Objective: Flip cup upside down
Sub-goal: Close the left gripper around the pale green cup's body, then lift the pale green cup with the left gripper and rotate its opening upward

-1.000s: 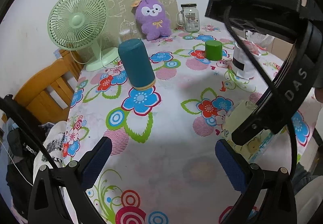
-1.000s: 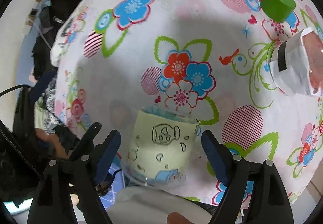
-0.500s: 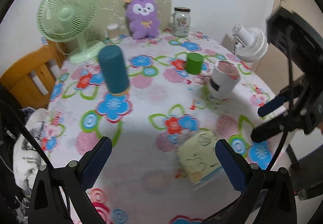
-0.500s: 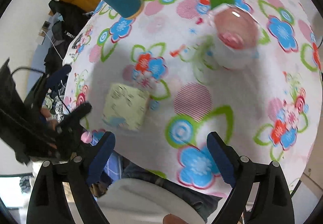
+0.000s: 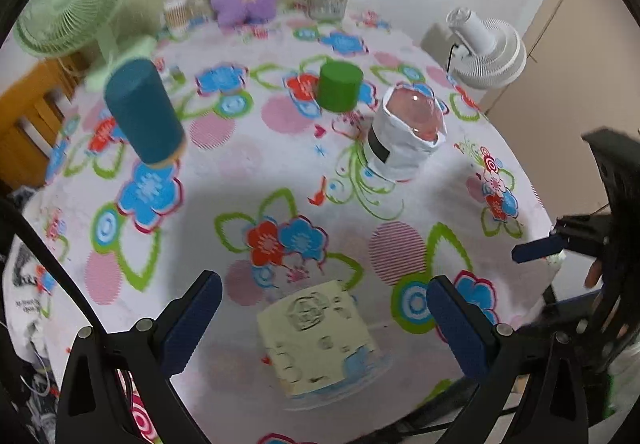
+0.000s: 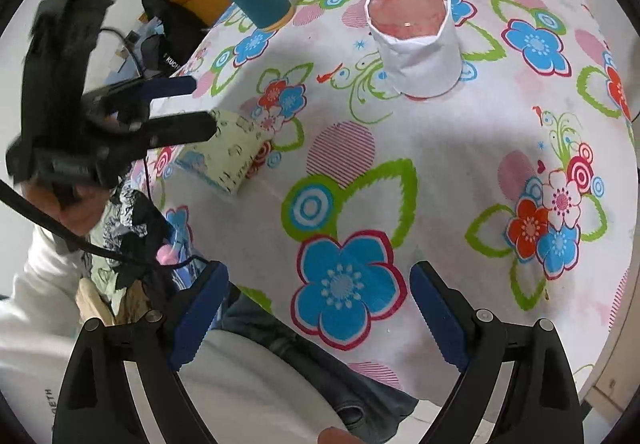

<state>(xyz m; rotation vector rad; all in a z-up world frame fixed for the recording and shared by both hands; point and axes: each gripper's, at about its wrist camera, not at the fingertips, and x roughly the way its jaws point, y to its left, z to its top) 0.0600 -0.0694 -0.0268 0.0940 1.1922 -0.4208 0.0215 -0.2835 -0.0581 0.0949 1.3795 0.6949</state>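
Because the table (image 5: pixel 400 163) ends just behind the pale yellow cup (image 5: pixel 320 340), which stands mouth-down at its near edge, any nudge from the left gripper (image 5: pixel 320 324), whose fingers stand wide apart on either side of it, could tip it off. The right gripper (image 6: pixel 320 308), likewise spread and empty, hangs off to the right over bare cloth, with open room between the cup and the white-wrapped container (image 5: pixel 404 139) farther back.

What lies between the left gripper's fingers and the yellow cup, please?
Only bare flowered tablecloth: in the left wrist view the yellow cup stands between the open fingers of the left gripper, touching neither.
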